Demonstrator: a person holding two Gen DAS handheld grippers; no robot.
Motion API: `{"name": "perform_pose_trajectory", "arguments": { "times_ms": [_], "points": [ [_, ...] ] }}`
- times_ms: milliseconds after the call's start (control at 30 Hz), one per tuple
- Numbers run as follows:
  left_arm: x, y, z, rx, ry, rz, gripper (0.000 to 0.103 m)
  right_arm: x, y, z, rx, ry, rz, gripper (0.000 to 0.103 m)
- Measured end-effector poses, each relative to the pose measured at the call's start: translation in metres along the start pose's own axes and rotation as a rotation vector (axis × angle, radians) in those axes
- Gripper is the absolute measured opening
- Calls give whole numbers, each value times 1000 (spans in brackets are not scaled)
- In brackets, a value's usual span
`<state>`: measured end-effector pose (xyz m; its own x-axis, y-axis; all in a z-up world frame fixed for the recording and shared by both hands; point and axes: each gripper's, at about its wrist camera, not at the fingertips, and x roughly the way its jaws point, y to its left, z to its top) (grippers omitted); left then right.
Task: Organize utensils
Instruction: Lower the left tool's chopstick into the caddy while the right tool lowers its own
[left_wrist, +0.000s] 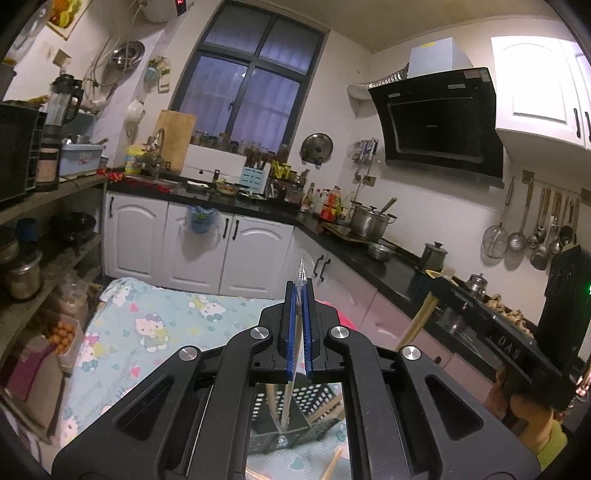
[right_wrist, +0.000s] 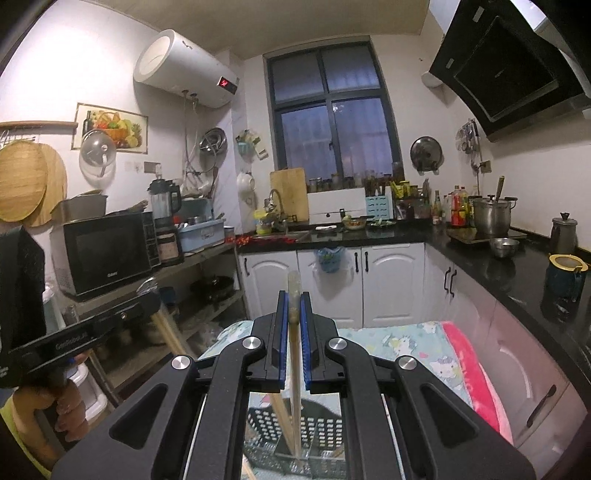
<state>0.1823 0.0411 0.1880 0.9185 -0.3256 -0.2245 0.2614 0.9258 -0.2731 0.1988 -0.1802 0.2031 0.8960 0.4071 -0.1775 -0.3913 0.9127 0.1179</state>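
Utensils (left_wrist: 303, 275) above cloth-covered table (left_wrist: 166, 321), kitchen.

right gripper (right_wrist: 294, 314) clamped on upright wooden chopstick (right_wrist: 294, 369); black perforated basket (right_wrist: 295, 435) below it, near; left gripper (right_wrist: 155, 306) at left, gripping wooden sticks (right_wrist: 171, 332)

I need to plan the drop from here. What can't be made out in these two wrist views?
- Left wrist: the clear utensil in the left gripper; its lower end is hidden behind the gripper body, so its type is unclear.
- Right wrist: the wooden utensil in the right gripper; only a thin edge shows.
- Both views: the black perforated basket below is mostly hidden by the grippers; its contents are unreadable.
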Motion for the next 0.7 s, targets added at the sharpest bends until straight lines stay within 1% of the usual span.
{"name": "perform_pose_trajectory", "arguments": {
  "times_ms": [167, 267, 467, 700],
  "points": [
    [13, 8, -1, -14, 17, 17, 1, 11, -8, 4, 18, -11, -18, 6],
    [20, 9, -3, 0, 23, 37, 1, 17, -13, 4, 29, -11, -26, 6],
    [40, 14, -8, -6, 62, 56, 1, 30, -26, 0, 56, -8, -36, 6],
    [57, 17, -19, 8, 95, 75, 1, 51, -34, -13, 63, 37, -58, 6]
  ]
}}
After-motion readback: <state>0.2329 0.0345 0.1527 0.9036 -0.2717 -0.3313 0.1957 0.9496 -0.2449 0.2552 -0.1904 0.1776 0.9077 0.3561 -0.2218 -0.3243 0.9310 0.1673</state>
